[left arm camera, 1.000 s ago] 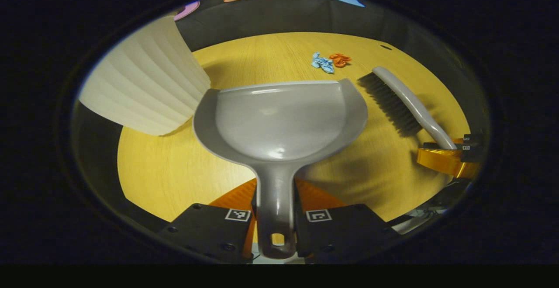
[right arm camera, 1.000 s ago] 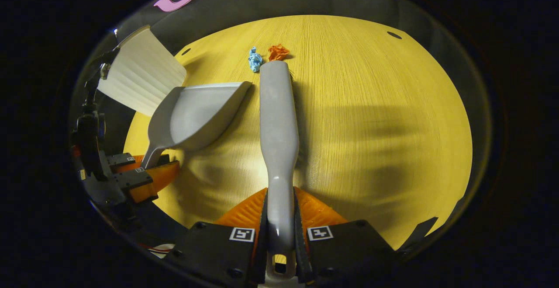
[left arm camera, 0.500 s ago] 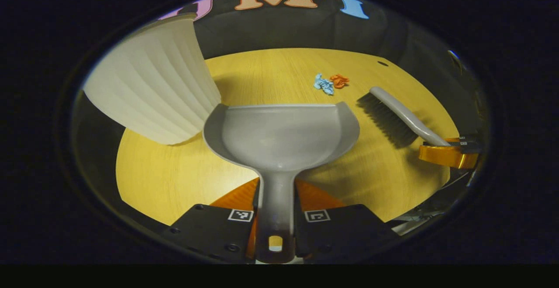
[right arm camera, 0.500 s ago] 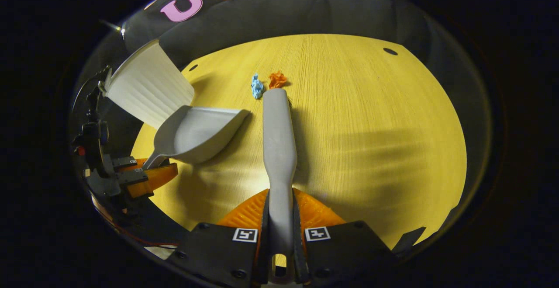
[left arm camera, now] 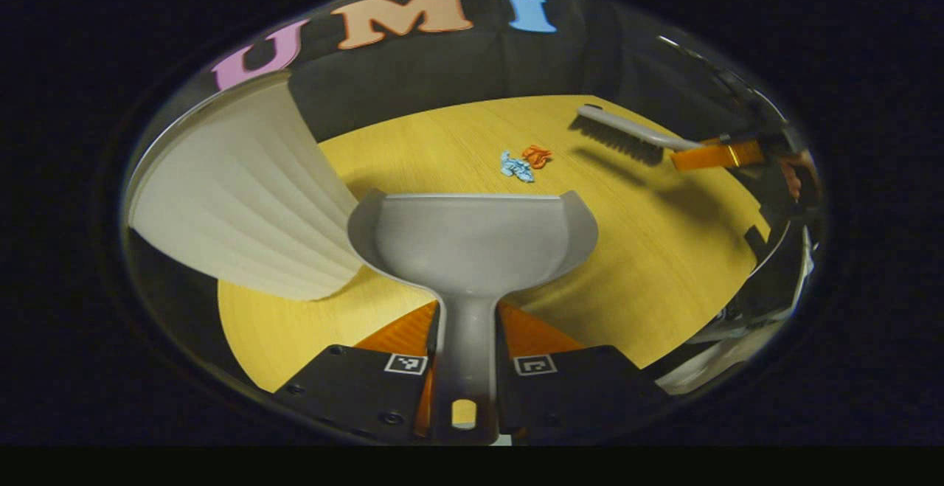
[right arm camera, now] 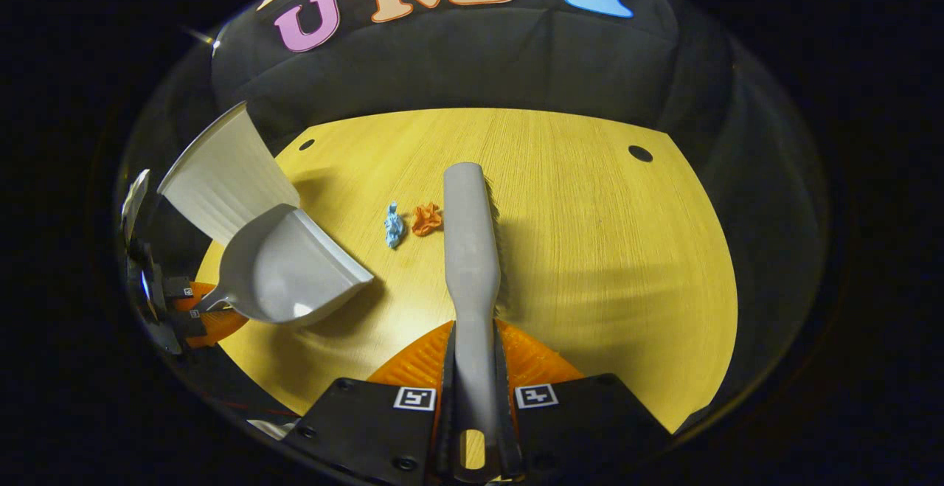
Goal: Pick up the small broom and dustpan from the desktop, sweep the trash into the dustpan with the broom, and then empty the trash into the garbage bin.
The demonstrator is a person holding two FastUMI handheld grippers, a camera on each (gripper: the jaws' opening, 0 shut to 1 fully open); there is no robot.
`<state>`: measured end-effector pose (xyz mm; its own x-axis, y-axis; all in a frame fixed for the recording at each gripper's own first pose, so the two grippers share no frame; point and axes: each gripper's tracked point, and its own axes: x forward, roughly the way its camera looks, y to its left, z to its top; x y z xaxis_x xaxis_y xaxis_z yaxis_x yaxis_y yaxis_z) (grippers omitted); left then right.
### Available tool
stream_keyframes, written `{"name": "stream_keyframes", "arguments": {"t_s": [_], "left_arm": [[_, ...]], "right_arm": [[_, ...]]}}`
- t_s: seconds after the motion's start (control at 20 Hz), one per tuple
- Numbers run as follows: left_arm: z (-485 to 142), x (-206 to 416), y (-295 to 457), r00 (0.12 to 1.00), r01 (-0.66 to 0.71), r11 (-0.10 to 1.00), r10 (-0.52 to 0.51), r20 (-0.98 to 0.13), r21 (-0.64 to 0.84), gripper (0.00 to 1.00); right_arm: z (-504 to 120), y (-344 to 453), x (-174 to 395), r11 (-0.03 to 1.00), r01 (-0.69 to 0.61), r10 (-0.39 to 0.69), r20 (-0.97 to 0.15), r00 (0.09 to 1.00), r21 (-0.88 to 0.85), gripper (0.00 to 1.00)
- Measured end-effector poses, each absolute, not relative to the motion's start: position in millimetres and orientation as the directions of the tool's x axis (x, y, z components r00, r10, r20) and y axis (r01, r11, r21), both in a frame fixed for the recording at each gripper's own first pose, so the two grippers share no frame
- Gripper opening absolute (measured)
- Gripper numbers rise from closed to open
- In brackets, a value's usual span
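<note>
My left gripper [left arm camera: 464,353] is shut on the handle of the grey dustpan [left arm camera: 472,239], held above the wooden desktop [left arm camera: 649,250] with its mouth facing away. Beyond its lip lie a blue paper scrap [left arm camera: 515,167] and an orange scrap [left arm camera: 537,155]. My right gripper [right arm camera: 472,390] is shut on the handle of the grey broom [right arm camera: 470,250], bristles down, just right of the orange scrap [right arm camera: 426,219] and blue scrap [right arm camera: 394,225]. In the left gripper view the broom [left arm camera: 623,132] hangs at the far right. The dustpan [right arm camera: 284,268] shows at the left in the right gripper view.
A white ribbed garbage bin [left arm camera: 236,206] stands left of the dustpan, close beside it; in the right gripper view the bin [right arm camera: 221,184] is at the far left. Small round holes [right arm camera: 639,153] mark the desktop's far corners. A person's hand [left arm camera: 796,172] holds the right gripper.
Both grippers have lifted and drawn back. The broom has swung to the right side of the scraps, and the dustpan has pulled away from them toward the bin.
</note>
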<state>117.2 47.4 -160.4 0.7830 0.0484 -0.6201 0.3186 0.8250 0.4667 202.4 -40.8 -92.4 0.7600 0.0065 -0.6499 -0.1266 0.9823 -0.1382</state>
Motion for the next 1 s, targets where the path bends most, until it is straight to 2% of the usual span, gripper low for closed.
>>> {"name": "stream_keyframes", "arguments": {"t_s": [0.1, 0.15, 0.2, 0.35, 0.4, 0.45, 0.7, 0.9, 0.95, 1.0], "left_arm": [[-165, 121, 47, 0.761, 0.364, 0.814, 0.021, -0.649, 0.453, 0.28], [-171, 124, 48, 0.747, 0.379, 0.817, 0.007, -0.665, 0.435, 0.29], [-173, 126, 48, 0.741, 0.388, 0.821, -0.007, -0.672, 0.419, 0.29], [-171, 127, 52, 0.724, 0.417, 0.818, -0.036, -0.689, 0.396, 0.28], [-171, 128, 54, 0.720, 0.427, 0.814, -0.042, -0.693, 0.394, 0.28], [-172, 128, 57, 0.710, 0.433, 0.812, -0.041, -0.703, 0.390, 0.28], [-176, 131, 65, 0.695, 0.455, 0.786, -0.020, -0.719, 0.419, 0.28], [-179, 132, 66, 0.697, 0.450, 0.792, -0.022, -0.717, 0.413, 0.28], [-182, 131, 68, 0.694, 0.448, 0.793, -0.018, -0.720, 0.413, 0.28], [-183, 131, 69, 0.693, 0.447, 0.792, -0.011, -0.721, 0.417, 0.28]], "right_arm": [[-93, -34, 231, 0.976, -0.141, -0.002, -0.654, 0.757, -0.166, 0.25], [-94, -33, 244, 0.968, -0.155, -0.011, -0.655, 0.755, -0.195, 0.21], [-98, -33, 255, 0.956, -0.171, -0.030, -0.660, 0.751, -0.238, 0.25], [-111, -29, 279, 0.906, -0.237, -0.071, -0.678, 0.731, -0.350, 0.25], [-116, -20, 282, 0.889, -0.285, -0.050, -0.694, 0.718, -0.359, 0.22], [-122, -6, 282, 0.857, -0.358, -0.015, -0.712, 0.702, -0.371, 0.25], [-138, 34, 259, 0.706, -0.595, 0.106, -0.772, 0.627, -0.385, 0.25], [-140, 42, 248, 0.626, -0.662, 0.120, -0.788, 0.604, -0.412, 0.25], [-137, 42, 247, 0.604, -0.673, 0.121, -0.785, 0.608, -0.428, 0.22], [-136, 43, 247, 0.589, -0.682, 0.125, -0.785, 0.607, -0.434, 0.25]]}}
